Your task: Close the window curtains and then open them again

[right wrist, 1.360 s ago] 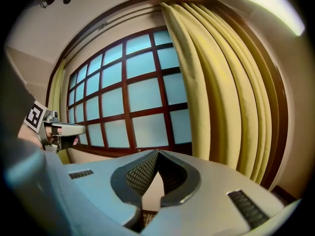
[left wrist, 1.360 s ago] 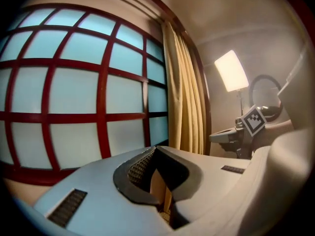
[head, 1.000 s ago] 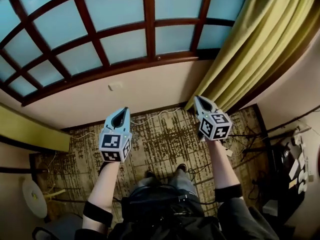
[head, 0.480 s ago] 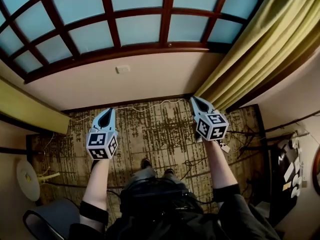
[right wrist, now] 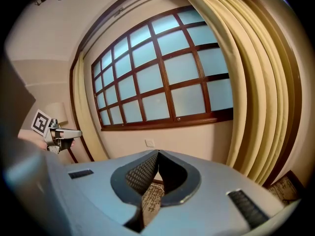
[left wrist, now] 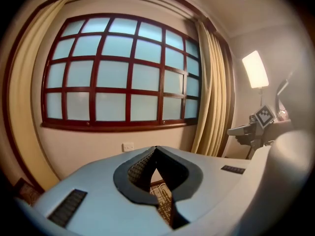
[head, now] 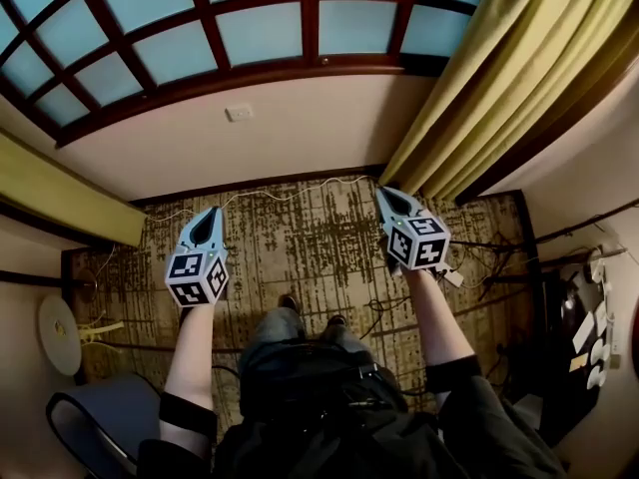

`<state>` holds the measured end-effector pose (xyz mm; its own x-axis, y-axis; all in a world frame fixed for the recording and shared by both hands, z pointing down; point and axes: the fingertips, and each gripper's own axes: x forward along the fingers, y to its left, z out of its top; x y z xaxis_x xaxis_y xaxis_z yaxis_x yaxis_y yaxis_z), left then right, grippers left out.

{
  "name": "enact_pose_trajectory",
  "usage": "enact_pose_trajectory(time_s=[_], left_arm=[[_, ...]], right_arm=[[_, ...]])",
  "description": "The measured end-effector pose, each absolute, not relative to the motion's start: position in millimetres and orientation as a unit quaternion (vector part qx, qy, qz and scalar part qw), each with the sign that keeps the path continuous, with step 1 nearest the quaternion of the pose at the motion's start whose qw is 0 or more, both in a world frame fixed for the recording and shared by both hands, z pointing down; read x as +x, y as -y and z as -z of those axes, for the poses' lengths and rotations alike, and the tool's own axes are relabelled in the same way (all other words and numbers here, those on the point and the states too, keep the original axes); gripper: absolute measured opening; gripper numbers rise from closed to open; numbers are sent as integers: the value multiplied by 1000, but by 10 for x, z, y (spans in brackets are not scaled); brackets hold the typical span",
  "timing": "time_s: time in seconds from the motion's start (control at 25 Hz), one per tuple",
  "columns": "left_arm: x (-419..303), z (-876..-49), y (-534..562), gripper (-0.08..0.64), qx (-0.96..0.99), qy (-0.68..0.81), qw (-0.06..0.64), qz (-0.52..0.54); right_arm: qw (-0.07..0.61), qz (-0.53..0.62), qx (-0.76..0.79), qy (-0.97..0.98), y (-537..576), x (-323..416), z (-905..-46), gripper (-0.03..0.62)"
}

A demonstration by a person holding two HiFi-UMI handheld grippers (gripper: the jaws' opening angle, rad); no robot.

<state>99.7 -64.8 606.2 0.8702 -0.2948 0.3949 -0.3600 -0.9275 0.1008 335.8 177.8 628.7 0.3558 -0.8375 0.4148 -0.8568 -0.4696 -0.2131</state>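
Curtains: 2, yellow, drawn apart; right curtain (head: 499,78) bunched at the window's right edge, left curtain (head: 60,203) at its left edge.
Window (head: 260,28): uncovered, on the far wall.
Left gripper (head: 207,216): jaws closed, empty, well apart from both curtains.
Right gripper (head: 385,195): jaws closed, empty, near the right curtain's hem.

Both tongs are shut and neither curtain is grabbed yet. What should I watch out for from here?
The left tongs and right tongs are both shut and empty. Unless opened, they would probably just nudge the right curtain folds instead of gripping them. The white cable along the foot of the wall could snag a shoe on a step forward.
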Motion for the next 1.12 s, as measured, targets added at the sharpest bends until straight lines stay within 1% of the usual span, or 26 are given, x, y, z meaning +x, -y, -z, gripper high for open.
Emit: enact_pose_trajectory(time_s=[0.16, 0.36, 0.6, 0.76, 1.12], left_arm=[[830, -6148, 601, 2, 960, 174, 86, -202], [655, -6228, 771, 2, 958, 169, 103, -206], [360, -6206, 1090, 2, 959, 163, 104, -208], [104, -6139, 1259, 2, 960, 163, 105, -202], [-384, -6104, 1449, 2, 959, 178, 111, -190]], right_arm=[[19, -250, 826, 505, -1919, 3287, -6413, 0], [22, -252, 834, 491, -1941, 3132, -6427, 0], [35, -253, 837, 485, -1651, 2732, -6450, 0], [33, -259, 831, 492, -1395, 2431, -6468, 0], [49, -255, 819, 511, -995, 2049, -6372, 0]])
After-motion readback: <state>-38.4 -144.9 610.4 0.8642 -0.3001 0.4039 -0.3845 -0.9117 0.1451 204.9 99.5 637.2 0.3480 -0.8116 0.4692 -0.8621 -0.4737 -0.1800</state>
